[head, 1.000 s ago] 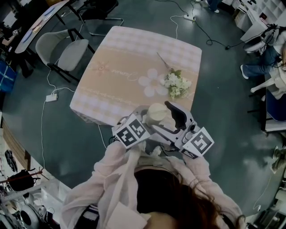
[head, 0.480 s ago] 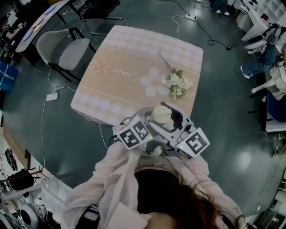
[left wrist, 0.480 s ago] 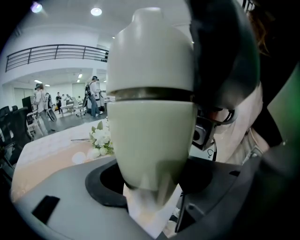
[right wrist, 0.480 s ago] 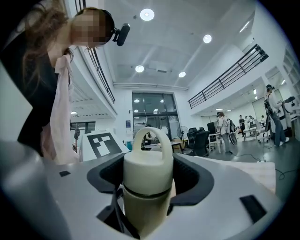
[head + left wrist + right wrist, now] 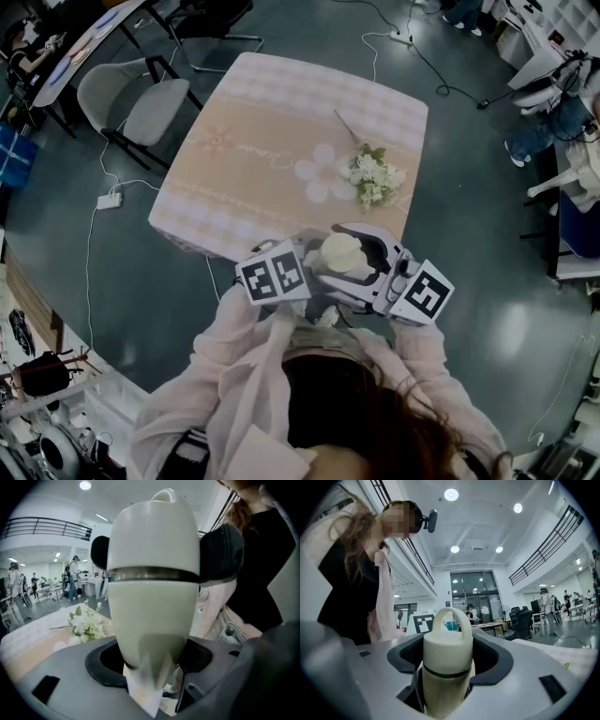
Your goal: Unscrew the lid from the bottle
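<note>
I hold a cream bottle (image 5: 339, 253) upright in the air over the table's near edge, between both grippers. My left gripper (image 5: 150, 660) is shut on the lower body of the bottle (image 5: 152, 616). A dark seam separates the body from the domed lid (image 5: 154, 531). My right gripper (image 5: 447, 672) is shut on the lid (image 5: 447, 651), whose loop handle stands up between the jaws. In the left gripper view its dark pads (image 5: 220, 555) press on both sides of the lid. In the head view the right gripper (image 5: 354, 253) wraps the lid from the right, and the left gripper (image 5: 314, 279) sits lower left.
A table (image 5: 253, 122) with a peach flower-print cloth lies ahead, a white flower bouquet (image 5: 372, 175) on its right part. A grey chair (image 5: 122, 103) stands at its left. Cables and a power strip (image 5: 108, 202) lie on the dark floor. People and desks fill the background.
The right gripper's jaws, spread beyond the lid a second ago, have come in around it. Its marker cube then swung to the right. The left gripper has barely moved.
</note>
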A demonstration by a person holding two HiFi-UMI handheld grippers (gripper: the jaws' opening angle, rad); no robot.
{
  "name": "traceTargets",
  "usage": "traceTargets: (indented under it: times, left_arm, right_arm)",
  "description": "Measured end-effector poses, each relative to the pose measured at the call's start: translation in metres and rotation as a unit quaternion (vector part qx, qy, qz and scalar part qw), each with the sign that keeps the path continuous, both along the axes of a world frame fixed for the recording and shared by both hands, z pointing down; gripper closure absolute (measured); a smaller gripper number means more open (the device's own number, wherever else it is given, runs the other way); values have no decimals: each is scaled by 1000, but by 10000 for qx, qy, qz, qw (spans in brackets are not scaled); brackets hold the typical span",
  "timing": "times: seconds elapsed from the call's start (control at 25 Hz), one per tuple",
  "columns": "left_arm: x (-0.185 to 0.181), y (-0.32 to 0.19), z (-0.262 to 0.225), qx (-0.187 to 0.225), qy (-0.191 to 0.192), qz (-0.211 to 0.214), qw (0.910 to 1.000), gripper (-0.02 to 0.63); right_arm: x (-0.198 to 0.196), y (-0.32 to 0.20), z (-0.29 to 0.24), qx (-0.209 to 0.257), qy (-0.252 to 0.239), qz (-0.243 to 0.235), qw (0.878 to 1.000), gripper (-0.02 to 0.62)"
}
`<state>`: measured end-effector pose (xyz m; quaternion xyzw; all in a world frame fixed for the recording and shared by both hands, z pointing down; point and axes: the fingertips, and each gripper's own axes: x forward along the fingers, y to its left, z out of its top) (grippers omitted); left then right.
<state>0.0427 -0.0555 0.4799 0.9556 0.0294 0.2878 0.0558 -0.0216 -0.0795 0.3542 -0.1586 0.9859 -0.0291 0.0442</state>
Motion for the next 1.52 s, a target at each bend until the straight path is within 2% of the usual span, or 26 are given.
traceTargets:
  times: [0.16, 0.8, 1.16, 1.32, 1.44, 1.52]
  left_arm:
    - [-2, 9, 0, 9, -14, 383, 9993, 290]
    - [3, 11, 1, -60, 27, 556, 9984, 290]
    - [1, 21, -5, -162, 212, 1027, 9944, 290]
    - [3, 8, -7, -36, 189, 660, 9976, 290]
    - [3, -13, -8, 169, 162, -36, 9997, 290]
    - [1, -27, -8, 259, 172, -548, 9980, 290]
  right_arm:
    - [-1, 8, 0, 38, -34, -328, 9995, 285]
    - [6, 7, 0, -77, -269, -372, 9989, 287]
    - [4, 13, -5, -64, -399, -708, 9967, 287]
    - [6, 7, -6, -28, -353, -503, 9981, 282]
    - [7, -1, -5, 23, -202, -123, 9997, 244]
    - [10, -8, -4, -14, -195, 202, 9996, 229]
